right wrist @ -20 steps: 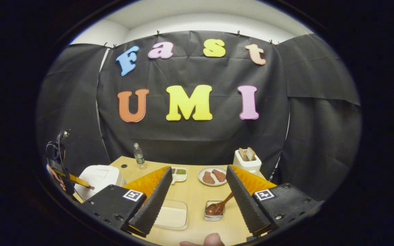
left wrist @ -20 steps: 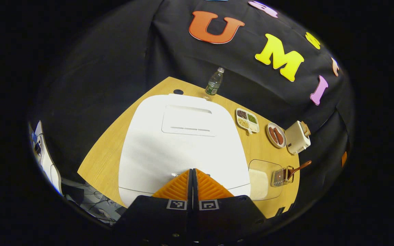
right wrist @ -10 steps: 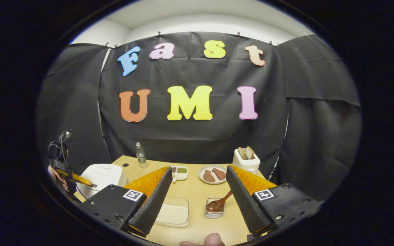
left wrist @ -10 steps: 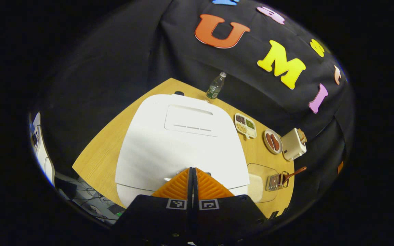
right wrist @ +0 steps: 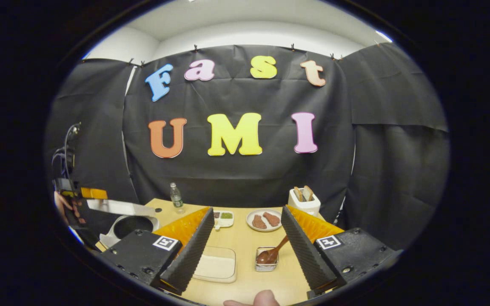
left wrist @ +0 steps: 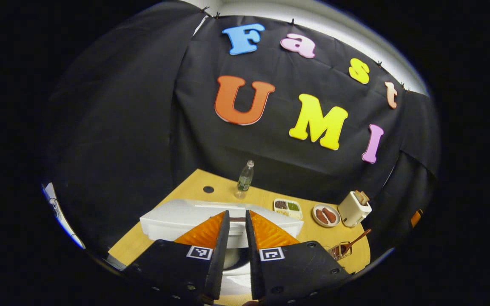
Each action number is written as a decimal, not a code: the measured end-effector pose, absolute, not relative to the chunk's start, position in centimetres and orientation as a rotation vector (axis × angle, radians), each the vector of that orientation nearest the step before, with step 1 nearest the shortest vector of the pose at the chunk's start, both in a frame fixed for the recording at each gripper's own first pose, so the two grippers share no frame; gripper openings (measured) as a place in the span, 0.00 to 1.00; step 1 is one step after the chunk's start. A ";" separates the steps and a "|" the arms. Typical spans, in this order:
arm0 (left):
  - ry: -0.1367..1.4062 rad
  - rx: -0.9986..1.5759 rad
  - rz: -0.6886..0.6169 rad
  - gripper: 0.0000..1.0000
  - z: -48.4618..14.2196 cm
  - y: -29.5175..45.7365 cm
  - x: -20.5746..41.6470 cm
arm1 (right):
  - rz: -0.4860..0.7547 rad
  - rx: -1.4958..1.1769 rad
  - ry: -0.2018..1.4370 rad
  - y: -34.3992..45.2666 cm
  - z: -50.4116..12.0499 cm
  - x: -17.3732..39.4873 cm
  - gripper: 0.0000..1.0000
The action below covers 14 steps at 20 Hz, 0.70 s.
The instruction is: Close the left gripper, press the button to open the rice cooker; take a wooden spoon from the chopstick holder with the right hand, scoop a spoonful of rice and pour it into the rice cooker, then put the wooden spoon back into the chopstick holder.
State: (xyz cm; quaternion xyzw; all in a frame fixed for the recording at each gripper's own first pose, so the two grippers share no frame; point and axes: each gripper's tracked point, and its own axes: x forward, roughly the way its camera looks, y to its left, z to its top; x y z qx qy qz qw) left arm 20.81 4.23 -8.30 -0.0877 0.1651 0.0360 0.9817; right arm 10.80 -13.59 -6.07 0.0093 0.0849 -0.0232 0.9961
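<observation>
1. Now the table (right wrist: 245, 272) spreads ahead of the right gripper (right wrist: 245, 244), whose jaws stand wide apart with nothing between them.
2. Off to that gripper's left sits the rice cooker (right wrist: 132, 225), its lid (right wrist: 119, 207) raised and the dark pot showing, so the button step looks done. In the left gripper view the lid (left wrist: 177, 216) lies just beyond the fingertips.
3. The left gripper (left wrist: 237, 238) has a narrow gap between its fingers and holds nothing; whether it touches the lid I cannot tell.
4. Just ahead of the right gripper, slightly left, lies the rice tray (right wrist: 216, 267).
5. Straight ahead, between the spread fingers, stands the holder (right wrist: 266, 262), with the wooden spoon (right wrist: 274, 253) leaning to the right.
6. To take the spoon well, I judge the right gripper should move forward, straddle the slanted handle above the holder's rim, close squarely across it, then lift along the slant to avoid tipping the holder.
</observation>
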 end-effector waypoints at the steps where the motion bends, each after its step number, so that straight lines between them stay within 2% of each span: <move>1: 0.292 -0.166 0.057 0.26 -6.9 3.9 20.9 | -0.046 0.019 0.165 -13.7 -5.9 10.5 1.00; 2: 0.256 -0.153 0.048 0.30 -5.6 3.5 20.6 | -0.046 0.021 0.165 -13.7 -5.9 10.4 1.00; 3: 0.221 -0.132 0.055 0.47 -4.3 3.4 20.3 | -0.047 0.027 0.165 -13.7 -5.9 10.3 1.00; 5: 0.164 -0.096 0.069 0.93 -2.4 3.4 19.4 | -0.050 0.035 0.166 -13.8 -5.9 10.1 1.00; 14: 0.076 -0.044 0.045 0.94 0.0 0.6 13.9 | -0.083 0.042 0.180 -15.9 -6.5 8.7 1.00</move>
